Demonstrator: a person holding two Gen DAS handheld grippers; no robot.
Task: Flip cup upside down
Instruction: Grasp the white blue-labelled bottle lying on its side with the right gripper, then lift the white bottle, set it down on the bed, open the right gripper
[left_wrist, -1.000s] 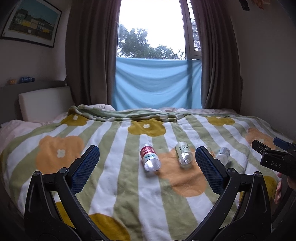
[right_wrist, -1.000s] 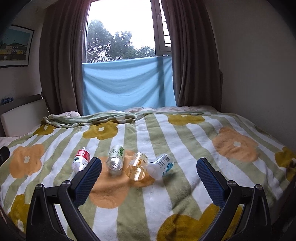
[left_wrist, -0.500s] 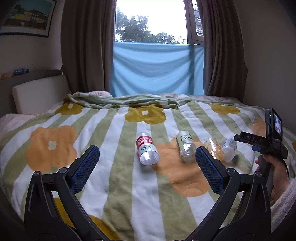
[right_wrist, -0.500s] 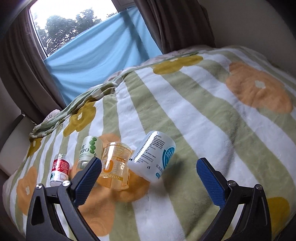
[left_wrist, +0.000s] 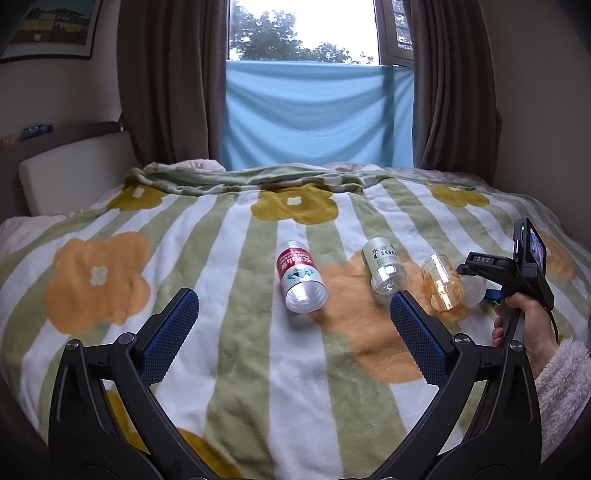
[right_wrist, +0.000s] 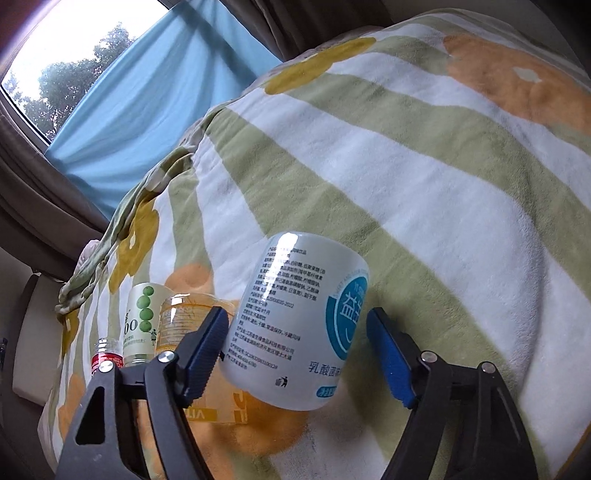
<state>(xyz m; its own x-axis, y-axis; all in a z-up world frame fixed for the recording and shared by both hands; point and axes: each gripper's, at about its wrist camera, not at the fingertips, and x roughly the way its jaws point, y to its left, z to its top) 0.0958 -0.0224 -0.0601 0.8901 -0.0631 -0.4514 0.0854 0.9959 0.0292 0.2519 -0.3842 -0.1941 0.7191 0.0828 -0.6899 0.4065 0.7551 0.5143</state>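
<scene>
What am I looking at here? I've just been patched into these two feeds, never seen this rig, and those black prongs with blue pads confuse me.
No robot: a person holds a handheld two-finger gripper in each hand, each with a fisheye camera looking along its fingers. The left wrist view shows the left gripper open above a flowered blanket, and the person's right hand holding the other tool. On the blanket lie four cut-bottle cups on their sides: red-label cup, green-label cup, amber cup and white cup. The right wrist view shows the right gripper open, straddling the white cup, with nothing clamped yet.
</scene>
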